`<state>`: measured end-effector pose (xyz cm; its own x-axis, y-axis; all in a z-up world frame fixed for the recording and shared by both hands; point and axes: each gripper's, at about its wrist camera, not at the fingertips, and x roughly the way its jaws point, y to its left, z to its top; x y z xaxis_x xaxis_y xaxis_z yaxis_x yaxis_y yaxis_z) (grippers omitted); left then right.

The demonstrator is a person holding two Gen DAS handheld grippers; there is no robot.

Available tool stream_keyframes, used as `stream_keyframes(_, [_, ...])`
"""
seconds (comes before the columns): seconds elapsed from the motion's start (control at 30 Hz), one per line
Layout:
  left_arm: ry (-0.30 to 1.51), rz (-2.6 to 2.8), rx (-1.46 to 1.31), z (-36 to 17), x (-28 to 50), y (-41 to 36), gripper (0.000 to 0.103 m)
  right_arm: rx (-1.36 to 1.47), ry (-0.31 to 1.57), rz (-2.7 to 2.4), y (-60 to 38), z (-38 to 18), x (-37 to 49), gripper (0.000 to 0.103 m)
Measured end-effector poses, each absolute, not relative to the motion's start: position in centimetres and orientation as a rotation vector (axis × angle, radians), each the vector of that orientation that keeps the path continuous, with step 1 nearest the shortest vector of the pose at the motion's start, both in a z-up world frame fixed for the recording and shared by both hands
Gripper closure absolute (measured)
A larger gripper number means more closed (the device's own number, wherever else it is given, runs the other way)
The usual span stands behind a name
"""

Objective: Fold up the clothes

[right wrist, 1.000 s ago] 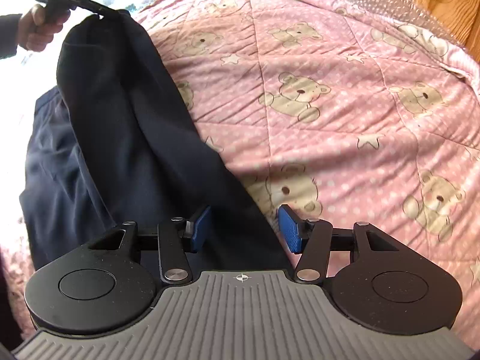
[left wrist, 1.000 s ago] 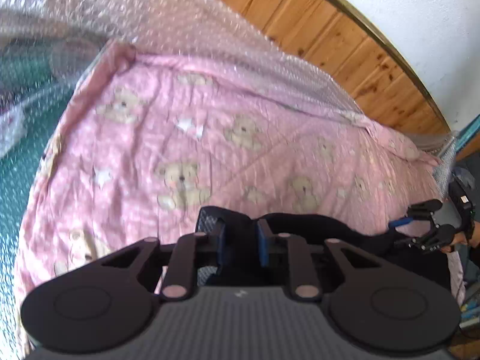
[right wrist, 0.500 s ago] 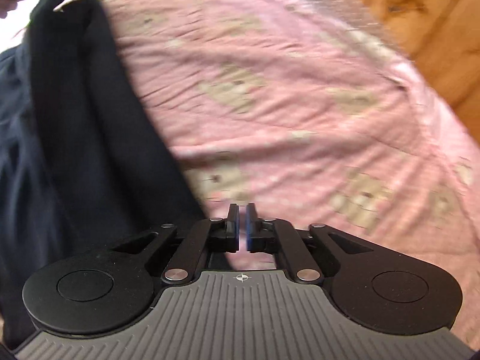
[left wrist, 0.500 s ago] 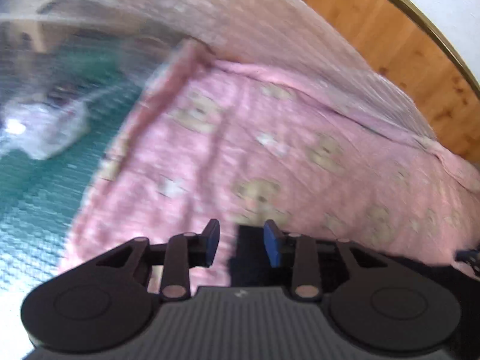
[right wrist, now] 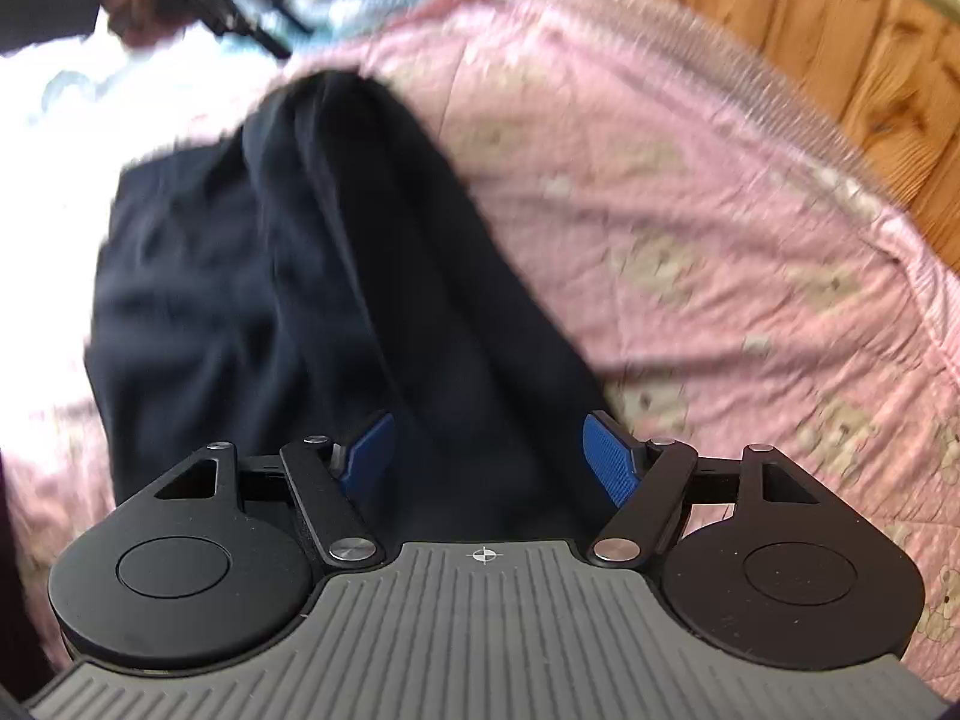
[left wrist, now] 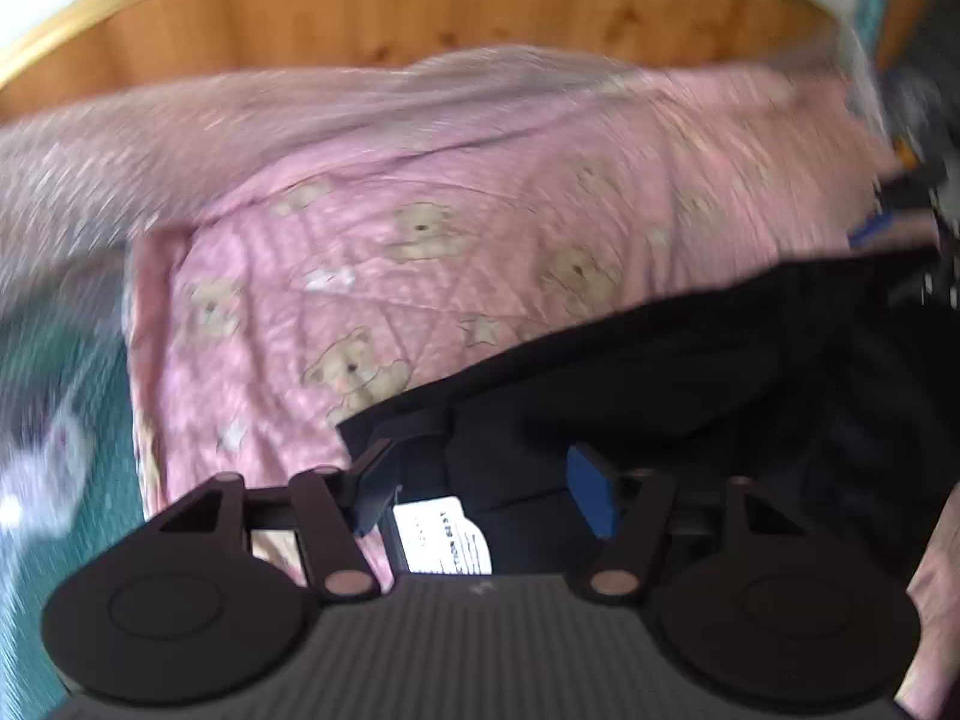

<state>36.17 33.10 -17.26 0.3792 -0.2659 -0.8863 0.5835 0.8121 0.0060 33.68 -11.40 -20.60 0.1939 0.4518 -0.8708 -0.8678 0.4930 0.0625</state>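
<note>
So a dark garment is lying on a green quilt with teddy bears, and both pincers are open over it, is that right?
Not quite: the quilt is pink, not green, as the right wrist view shows. The rest holds: the dark garment lies on it, and the left gripper and right gripper both stand open over it, their jaws having just been opening.

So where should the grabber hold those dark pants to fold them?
Probably at the end by the white label on the dark pants. That edge lies flat on the pink quilt right under the left gripper, whose jaws have just been opening and stand open with nothing pinched. Come straight down from above and nip the corner of that hem.
</note>
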Motion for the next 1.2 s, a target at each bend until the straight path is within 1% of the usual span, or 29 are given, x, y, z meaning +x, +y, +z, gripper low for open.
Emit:
stream_keyframes(0.07, [1.051,-0.613,0.474,-18.4,36.5,31.3,0.039,-0.541,1.034,0.973,-11.5,-22.1,33.9,0.043])
stream_keyframes(0.1, [1.048,-0.638,0.516,-18.8,36.7,30.5,0.039,-0.545,1.063,0.967,-11.6,-22.8,34.4,0.047])
stream_keyframes(0.17, [1.048,-0.685,0.567,-19.7,37.1,29.4,0.039,-0.528,1.12,0.964,-12.1,-23.8,35.2,0.061])
stream_keyframes(0.2, [1.048,-0.704,0.588,-20.0,37.2,28.9,0.04,-0.515,1.138,0.971,-12.2,-24.1,35.6,0.066])
stream_keyframes(0.23, [1.047,-0.716,0.604,-20.3,37.2,28.7,0.043,-0.503,1.155,0.977,-12.3,-24.3,36.0,0.082])
stream_keyframes(0.27, [1.044,-0.724,0.618,-20.4,37.2,28.6,0.051,-0.492,1.168,0.98,-12.4,-24.5,36.4,0.095])
stream_keyframes(0.3, [1.044,-0.725,0.619,-20.5,37.1,28.8,0.057,-0.481,1.175,0.983,-12.7,-24.4,36.7,0.097])
stream_keyframes(0.33, [1.057,-0.721,0.603,-20.4,37.2,29.1,0.076,-0.47,1.174,0.987,-12.9,-24.4,37.0,0.1])
stream_keyframes(0.37, [1.071,-0.706,0.582,-20.3,37.3,29.6,0.102,-0.452,1.172,0.989,-13.2,-24.4,37.3,0.101])
stream_keyframes(0.4, [1.074,-0.681,0.562,-19.9,37.4,30.1,0.1,-0.42,1.168,0.983,-13.5,-24.2,37.8,0.102])
stream_keyframes(0.53, [1.06,-0.546,0.433,-18.6,38.4,32.1,0.1,-0.293,1.14,0.895,-15.1,-24.0,40.1,0.102])
stream_keyframes(0.6, [1.07,-0.499,0.419,-18.9,39.1,32.1,0.098,-0.273,1.13,0.824,-15.6,-24.6,41.0,0.102])
stream_keyframes(0.63, [1.094,-0.477,0.439,-19.5,39.5,31.8,0.094,-0.274,1.129,0.789,-15.7,-25.0,41.2,0.098])
stream_keyframes(0.67, [1.125,-0.453,0.467,-20.3,39.9,31.4,0.09,-0.275,1.127,0.762,-15.8,-25.2,41.3,0.092])
stream_keyframes(0.73, [1.16,-0.418,0.529,-21.7,40.2,30.6,0.086,-0.271,1.105,0.742,-15.9,-24.8,41.1,0.087])
stream_keyframes(0.77, [1.168,-0.409,0.543,-22.1,40.3,30.4,0.085,-0.259,1.087,0.744,-15.9,-24.3,40.9,0.082])
stream_keyframes(0.8, [1.17,-0.401,0.546,-22.3,40.3,30.3,0.085,-0.251,1.074,0.751,-15.8,-23.9,40.5,0.079])
stream_keyframes(0.83, [1.172,-0.394,0.549,-22.5,40.4,30.1,0.084,-0.251,1.067,0.766,-15.4,-23.7,40.0,0.067])
stream_keyframes(0.87, [1.174,-0.389,0.549,-22.7,40.4,30.1,0.083,-0.251,1.061,0.781,-14.9,-23.5,39.5,0.064])
stream_keyframes(0.9, [1.178,-0.379,0.548,-22.8,40.4,30.1,0.082,-0.252,1.055,0.796,-14.5,-23.3,39.0,0.065])
stream_keyframes(0.97, [1.19,-0.351,0.55,-23.1,40.4,30.1,0.075,-0.26,1.048,0.825,-13.6,-23.0,38.1,0.065])
stream_keyframes(1.07, [1.207,-0.309,0.556,-23.2,40.3,30.0,0.067,-0.324,1.096,0.805,-12.2,-24.6,37.4,0.065])
stream_keyframes(1.2, [1.21,-0.255,0.571,-23.2,39.9,29.8,0.062,-0.297,1.102,0.757,-12.9,-24.8,37.6,0.069])
